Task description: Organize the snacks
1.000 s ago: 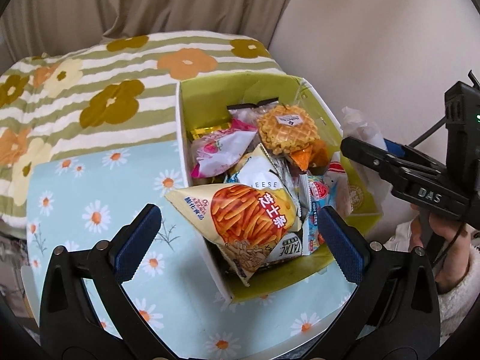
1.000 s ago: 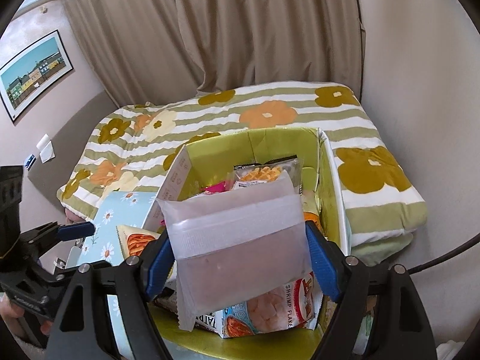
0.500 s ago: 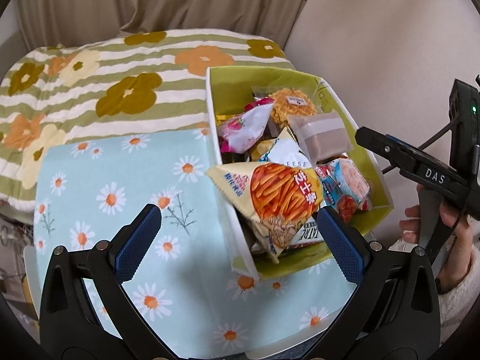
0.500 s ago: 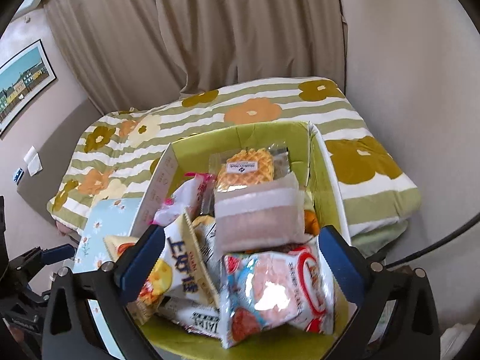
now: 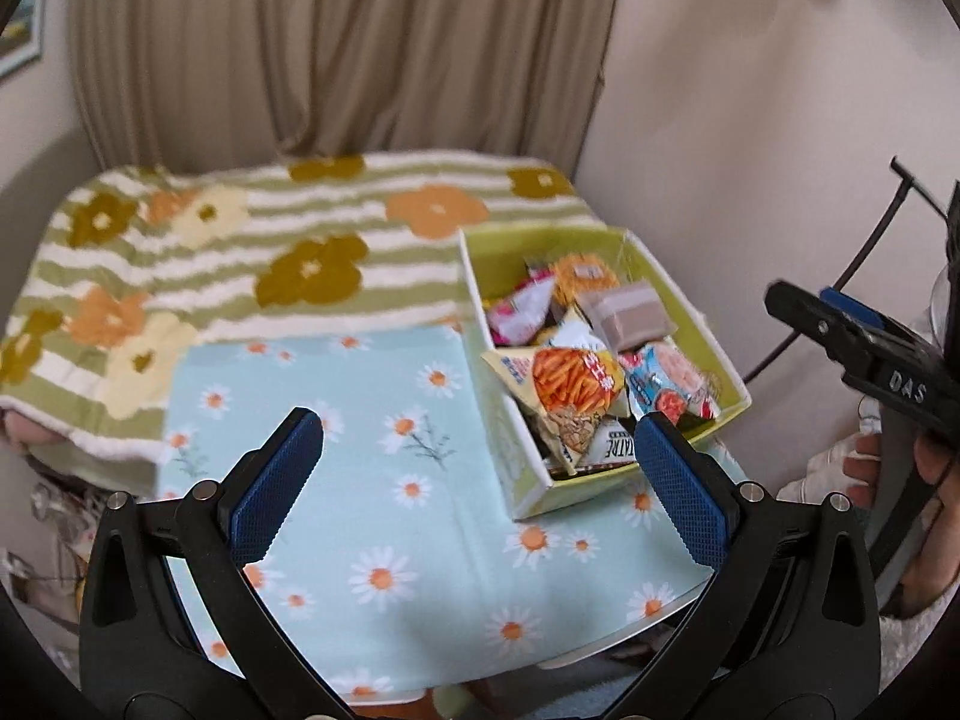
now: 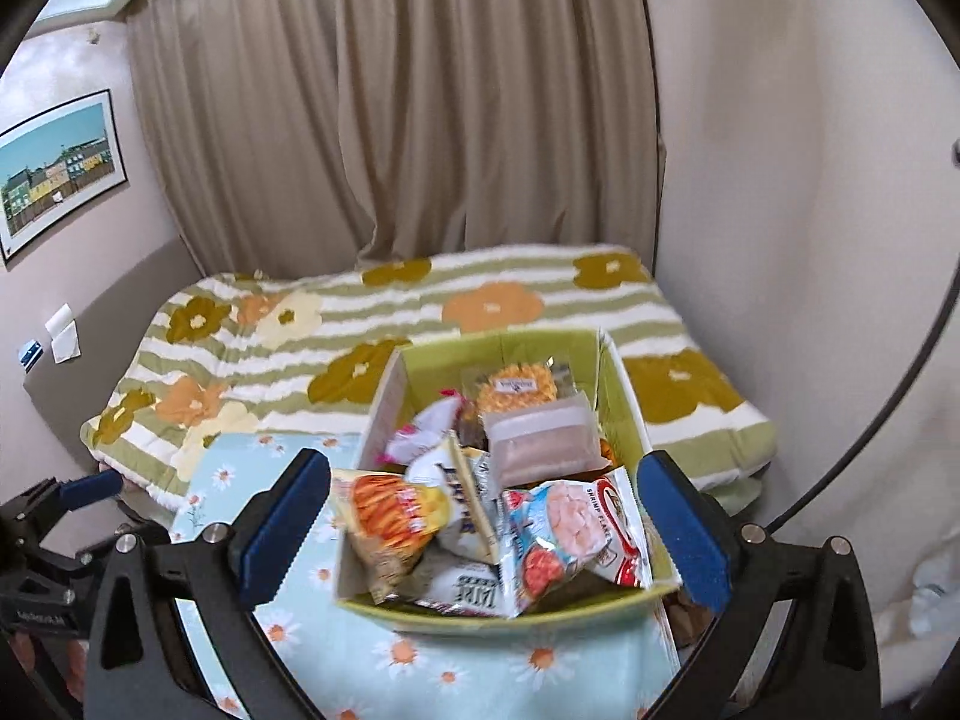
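Note:
A green cardboard box [image 5: 690, 306] [image 6: 627, 387] full of snack packets stands at the right of a daisy-print table. Inside lie a frosted pouch with brown contents [image 5: 627, 315] [image 6: 543, 441], a waffle pack [image 6: 519, 387], a cheese-stick bag [image 5: 567, 390] [image 6: 390, 510] and a shrimp-flakes bag [image 5: 669, 384] [image 6: 564, 531]. My left gripper [image 5: 480, 471] hovers open over the tablecloth, left of the box, holding nothing. My right gripper [image 6: 486, 525] is open and empty, raised above the box's near side; it also shows as the right gripper [image 5: 840, 330] from the side.
The table's daisy cloth [image 5: 360, 480] spreads left of the box. Behind it lies a bed with a striped flower blanket [image 5: 240, 252] [image 6: 300, 348]. Curtains [image 6: 420, 120] hang at the back and a wall [image 5: 750, 120] stands close on the right. A hand [image 5: 924, 492] holds the right gripper.
The right gripper let go of the frosted pouch, which now lies in the box. Both grippers drew back and up, so the box looks smaller and farther.

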Demonstrator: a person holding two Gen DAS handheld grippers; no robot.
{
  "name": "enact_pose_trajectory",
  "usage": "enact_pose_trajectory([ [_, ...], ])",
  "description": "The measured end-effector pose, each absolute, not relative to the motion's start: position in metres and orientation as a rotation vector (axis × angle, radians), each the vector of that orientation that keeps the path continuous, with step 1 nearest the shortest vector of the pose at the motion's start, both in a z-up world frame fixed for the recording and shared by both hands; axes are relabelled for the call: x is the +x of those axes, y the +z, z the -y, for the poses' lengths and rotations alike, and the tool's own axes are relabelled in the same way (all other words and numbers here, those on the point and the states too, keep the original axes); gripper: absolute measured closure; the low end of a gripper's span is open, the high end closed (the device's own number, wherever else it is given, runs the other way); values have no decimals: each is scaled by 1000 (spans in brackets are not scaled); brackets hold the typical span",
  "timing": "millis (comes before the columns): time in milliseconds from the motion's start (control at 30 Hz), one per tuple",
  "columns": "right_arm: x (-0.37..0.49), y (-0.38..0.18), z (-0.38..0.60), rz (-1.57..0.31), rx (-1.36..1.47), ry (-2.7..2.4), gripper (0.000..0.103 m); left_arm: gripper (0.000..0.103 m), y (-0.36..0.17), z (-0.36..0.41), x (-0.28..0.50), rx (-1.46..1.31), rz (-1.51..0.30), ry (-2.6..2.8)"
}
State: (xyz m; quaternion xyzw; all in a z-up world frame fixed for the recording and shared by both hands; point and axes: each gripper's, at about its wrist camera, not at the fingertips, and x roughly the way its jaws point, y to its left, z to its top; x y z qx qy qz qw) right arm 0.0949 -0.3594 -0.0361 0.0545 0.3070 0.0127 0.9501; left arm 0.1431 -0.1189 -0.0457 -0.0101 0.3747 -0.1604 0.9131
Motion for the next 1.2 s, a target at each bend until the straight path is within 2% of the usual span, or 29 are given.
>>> enact_pose_trajectory([
  [233, 32, -9, 326, -539, 68, 12, 1, 0, -7, 84, 77, -25, -610, -262],
  [500, -14, -10, 308, -509, 54, 2, 1, 0, 0, 61, 32, -28, -564, -200],
  [1200, -34, -10, 305, -493, 54, -17, 1, 0, 6, 68, 0, 5, -522, -195],
])
